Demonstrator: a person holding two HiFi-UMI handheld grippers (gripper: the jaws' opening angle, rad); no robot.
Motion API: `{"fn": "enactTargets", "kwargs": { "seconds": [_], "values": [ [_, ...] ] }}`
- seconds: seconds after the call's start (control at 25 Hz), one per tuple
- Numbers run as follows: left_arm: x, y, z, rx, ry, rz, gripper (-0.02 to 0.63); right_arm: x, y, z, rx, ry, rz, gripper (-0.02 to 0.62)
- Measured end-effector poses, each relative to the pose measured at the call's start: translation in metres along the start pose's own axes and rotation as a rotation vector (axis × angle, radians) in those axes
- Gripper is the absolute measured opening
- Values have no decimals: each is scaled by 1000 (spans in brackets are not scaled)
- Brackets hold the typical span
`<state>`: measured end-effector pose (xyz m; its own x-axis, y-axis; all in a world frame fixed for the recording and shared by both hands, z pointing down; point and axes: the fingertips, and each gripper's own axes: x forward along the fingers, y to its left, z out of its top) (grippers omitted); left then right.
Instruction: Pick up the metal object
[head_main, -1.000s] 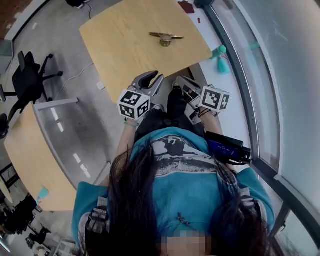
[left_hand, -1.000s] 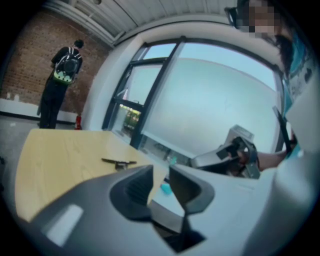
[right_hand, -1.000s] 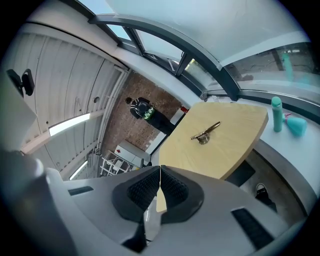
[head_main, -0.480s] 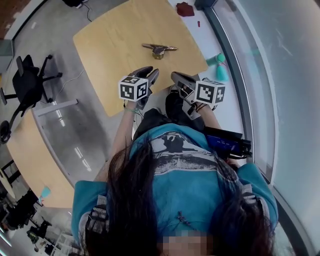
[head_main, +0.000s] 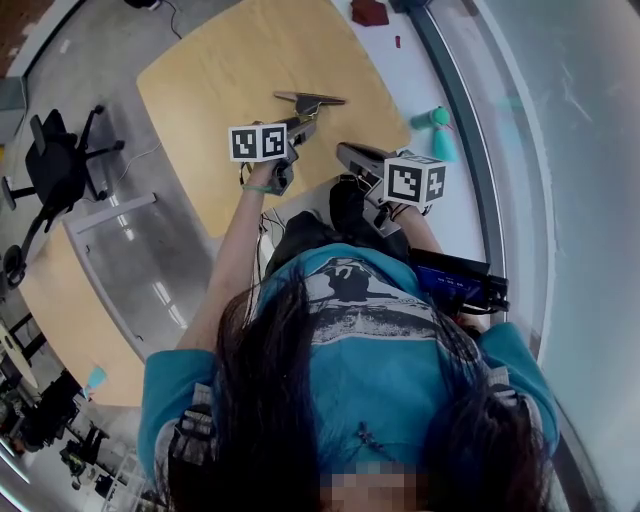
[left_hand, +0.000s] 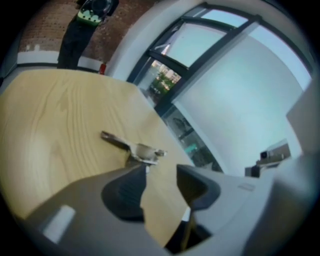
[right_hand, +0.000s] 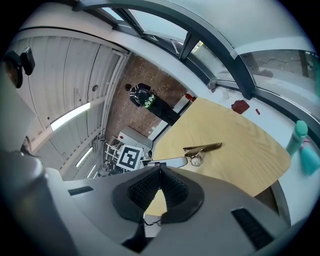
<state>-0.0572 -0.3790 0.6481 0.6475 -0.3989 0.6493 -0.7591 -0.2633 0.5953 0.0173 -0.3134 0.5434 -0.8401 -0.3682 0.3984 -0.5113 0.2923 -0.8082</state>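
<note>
Left grey hand-held gripper (left_hand: 162, 172) with jaws wide apart, just been opening, nothing between them, tips just beside slim brass-coloured metal object (left_hand: 135, 147) lying on light wooden table (head_main: 220, 90), right grey gripper (right_hand: 160, 167) closed, empty.

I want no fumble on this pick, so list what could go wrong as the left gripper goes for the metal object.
The left gripper has just been opening its jaws, with nothing between them yet. The metal object sits ahead of one jaw, not the gap, so that jaw may shove it across the table. It lies flat and low, so the jaws could skid over it.
</note>
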Motion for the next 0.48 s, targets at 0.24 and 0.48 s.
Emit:
{"fn": "enactTargets", "kwargs": {
  "seconds": [0.24, 0.48],
  "values": [
    [14, 12, 1, -112, 55, -23, 187, -5, -10, 5, 5, 20, -6, 14],
    [19, 21, 10, -250, 44, -65, 187, -6, -16, -1, 13, 48, -16, 14]
  ]
}}
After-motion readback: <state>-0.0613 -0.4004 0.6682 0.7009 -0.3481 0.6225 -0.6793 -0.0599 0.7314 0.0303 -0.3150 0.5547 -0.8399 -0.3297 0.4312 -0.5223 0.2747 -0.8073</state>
